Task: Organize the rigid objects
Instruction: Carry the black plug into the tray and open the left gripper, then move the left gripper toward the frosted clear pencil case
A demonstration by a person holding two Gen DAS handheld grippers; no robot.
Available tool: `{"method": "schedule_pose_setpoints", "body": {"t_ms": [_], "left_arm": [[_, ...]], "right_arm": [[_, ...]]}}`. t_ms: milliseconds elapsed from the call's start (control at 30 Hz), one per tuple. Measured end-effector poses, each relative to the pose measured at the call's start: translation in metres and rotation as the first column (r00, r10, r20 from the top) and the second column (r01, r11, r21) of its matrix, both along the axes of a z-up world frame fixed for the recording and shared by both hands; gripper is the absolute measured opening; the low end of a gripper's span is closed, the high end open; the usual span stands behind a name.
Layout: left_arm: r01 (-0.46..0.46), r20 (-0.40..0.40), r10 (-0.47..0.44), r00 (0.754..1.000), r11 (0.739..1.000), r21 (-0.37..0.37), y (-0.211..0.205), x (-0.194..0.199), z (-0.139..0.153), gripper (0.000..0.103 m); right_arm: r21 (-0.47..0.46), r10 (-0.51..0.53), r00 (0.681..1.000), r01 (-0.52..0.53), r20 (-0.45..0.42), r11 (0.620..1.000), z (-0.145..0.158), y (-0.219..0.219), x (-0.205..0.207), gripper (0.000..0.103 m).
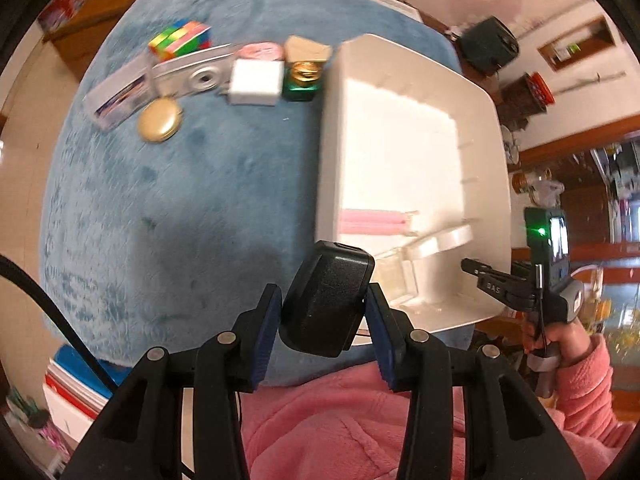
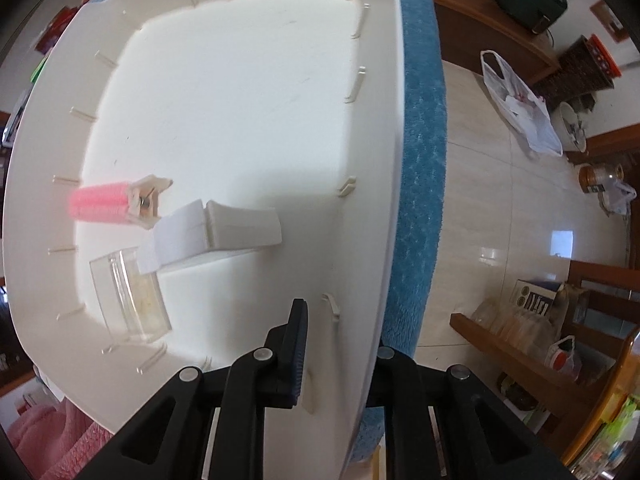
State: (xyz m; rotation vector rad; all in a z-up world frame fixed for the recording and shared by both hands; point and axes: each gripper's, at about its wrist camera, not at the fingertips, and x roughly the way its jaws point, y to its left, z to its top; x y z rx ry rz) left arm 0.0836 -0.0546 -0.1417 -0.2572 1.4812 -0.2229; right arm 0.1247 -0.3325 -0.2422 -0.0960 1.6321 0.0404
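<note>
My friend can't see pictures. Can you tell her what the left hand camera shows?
The left gripper holds a black box above a blue rug, beside a white tub with a pink roller inside. Small things sit in a row at the far side, including a colourful cube and a gold lid.

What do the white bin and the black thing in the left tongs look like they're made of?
White bin: likely moulded plastic, smooth and slightly glossy, with thin ribs along its walls. Black object clamped in the left tongs: probably hard plastic, matte with a soft sheen on its rounded edges; what it is I can't tell.
</note>
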Motion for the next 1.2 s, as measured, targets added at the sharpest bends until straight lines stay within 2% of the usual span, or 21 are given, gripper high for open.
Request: {"method": "schedule_pose_setpoints", "body": {"t_ms": [200, 400, 633, 800, 900, 1033, 1200], "left_arm": [[0.078, 0.025, -0.078, 0.997, 0.997, 0.024, -0.034, 0.006, -0.004, 0.046], [0.158, 0.015, -0.159, 0.987, 0.987, 0.035, -0.064, 0.008, -0.013, 0.046], [0.215, -0.007, -0.214, 0.977, 0.976, 0.041, -0.077, 0.007, -0.02, 0.047], [0.257, 0.014, -0.257, 0.966, 0.966, 0.035, -0.076, 0.005, -0.015, 0.049], [0.272, 0.035, -0.274, 0.961, 0.961, 0.046, -0.071, 0.006, -0.009, 0.058], [0.295, 0.064, -0.299, 0.952, 0.953, 0.067, -0.055, 0.01, 0.0, 0.066], [0.315, 0.07, -0.322, 0.944, 0.944, 0.101, -0.031, 0.02, 0.005, 0.068]], "right_arm": [[-0.008, 0.005, 1.0, -0.005, 0.015, 1.0, 0.001, 0.001, -0.002, 0.017], [0.009, -0.008, 1.0, 0.007, 0.003, 1.0, -0.002, -0.002, -0.005, 0.017], [0.005, -0.026, 1.0, 0.026, -0.009, 1.0, -0.004, -0.003, -0.006, 0.017], [0.0, -0.065, 0.998, 0.065, -0.013, 0.998, -0.003, -0.005, -0.008, 0.017], [0.014, -0.105, 0.994, 0.105, -0.018, 0.994, -0.003, -0.009, -0.01, 0.016], [0.032, -0.171, 0.985, 0.171, -0.018, 0.985, -0.002, -0.015, -0.01, 0.016], [0.022, -0.259, 0.966, 0.259, -0.008, 0.966, 0.0, -0.019, -0.011, 0.016]]}}
